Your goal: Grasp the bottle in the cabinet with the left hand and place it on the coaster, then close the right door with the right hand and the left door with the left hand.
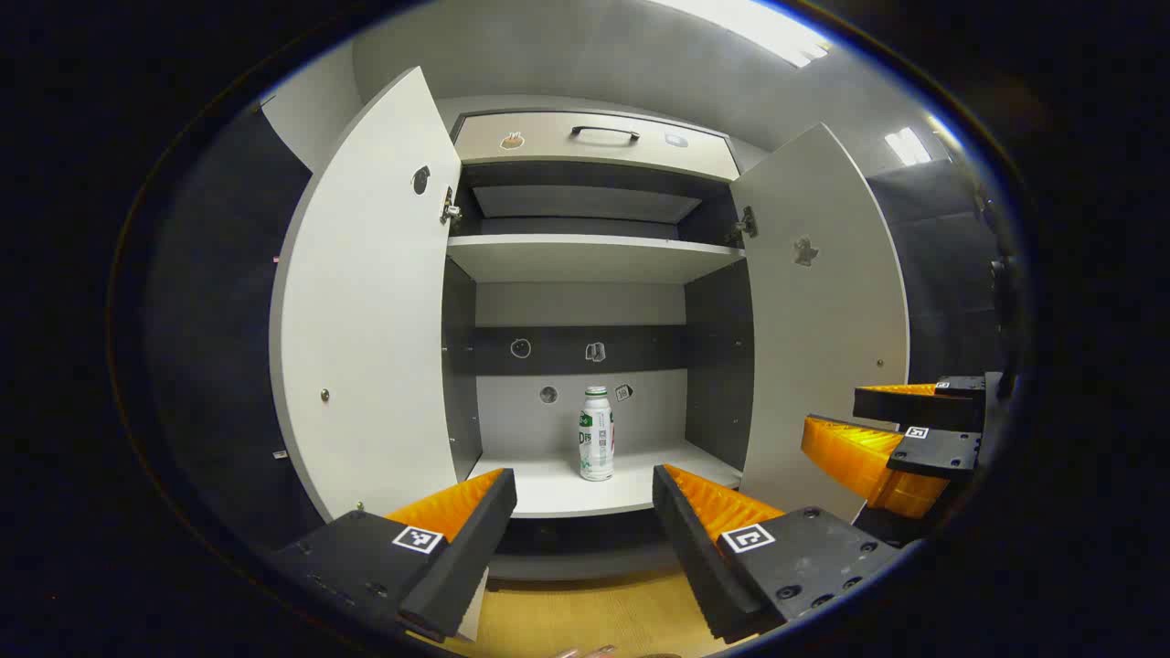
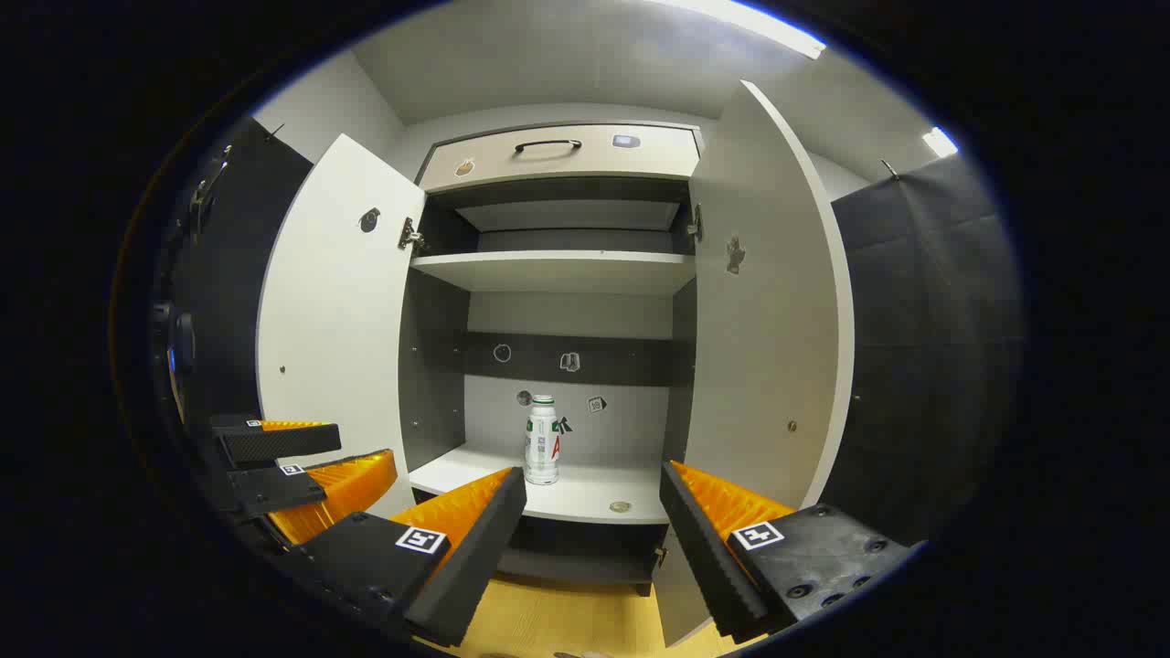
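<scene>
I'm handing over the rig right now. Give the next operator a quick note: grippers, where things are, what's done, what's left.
Left gripper: open, holding nothing, in front of the open cabinet and lined up with the bottle.
Right gripper: open, holding nothing, also facing the cabinet.
Bottle: upright on the lower shelf, near the back wall, untouched.
Left door and right door: both wide open.
Coaster: not spotted from here.
Done: nothing yet.
Left: grasp the bottle with the left gripper, set it on the coaster, close the right door, then the left.
</scene>
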{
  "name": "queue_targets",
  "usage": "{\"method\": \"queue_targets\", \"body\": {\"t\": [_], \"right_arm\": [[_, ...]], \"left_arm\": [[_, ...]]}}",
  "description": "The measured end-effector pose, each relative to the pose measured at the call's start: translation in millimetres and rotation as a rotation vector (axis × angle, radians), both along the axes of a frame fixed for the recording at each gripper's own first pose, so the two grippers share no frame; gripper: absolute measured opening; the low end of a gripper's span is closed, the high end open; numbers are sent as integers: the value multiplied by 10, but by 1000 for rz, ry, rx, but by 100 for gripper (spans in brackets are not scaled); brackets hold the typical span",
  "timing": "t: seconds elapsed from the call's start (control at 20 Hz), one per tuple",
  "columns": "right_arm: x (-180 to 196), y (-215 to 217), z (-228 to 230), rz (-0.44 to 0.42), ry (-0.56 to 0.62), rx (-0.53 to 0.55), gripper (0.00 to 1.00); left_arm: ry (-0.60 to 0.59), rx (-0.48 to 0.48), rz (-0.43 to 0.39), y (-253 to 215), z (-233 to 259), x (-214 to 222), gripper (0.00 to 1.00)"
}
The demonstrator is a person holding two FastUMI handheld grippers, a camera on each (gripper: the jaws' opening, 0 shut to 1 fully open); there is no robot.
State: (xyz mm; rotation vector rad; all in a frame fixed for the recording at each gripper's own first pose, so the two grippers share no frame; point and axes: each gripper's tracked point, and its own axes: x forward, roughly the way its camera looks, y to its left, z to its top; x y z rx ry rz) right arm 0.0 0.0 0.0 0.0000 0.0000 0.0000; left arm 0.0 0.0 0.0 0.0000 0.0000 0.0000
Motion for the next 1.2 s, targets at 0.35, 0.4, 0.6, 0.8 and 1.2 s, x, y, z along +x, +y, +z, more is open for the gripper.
{"method": "queue_targets", "body": {"t": [0.35,0.4,0.6,0.8,1.2], "right_arm": [[-46,-3,-9,-9,5,-5,97],[-51,3,-15,-8,6,-4,97],[-74,-27,19,-16,-5,-2,97],[-99,-53,50,-28,-17,12,98],[-170,-2,78,-44,-20,16,97]], "left_arm": [[-11,34,10,26,21,-3,95],[-11,32,6,15,25,-3,95],[-10,19,-3,-9,18,-1,95],[-13,21,-4,-9,30,-15,95],[-10,18,-26,13,26,-55,95]]}}
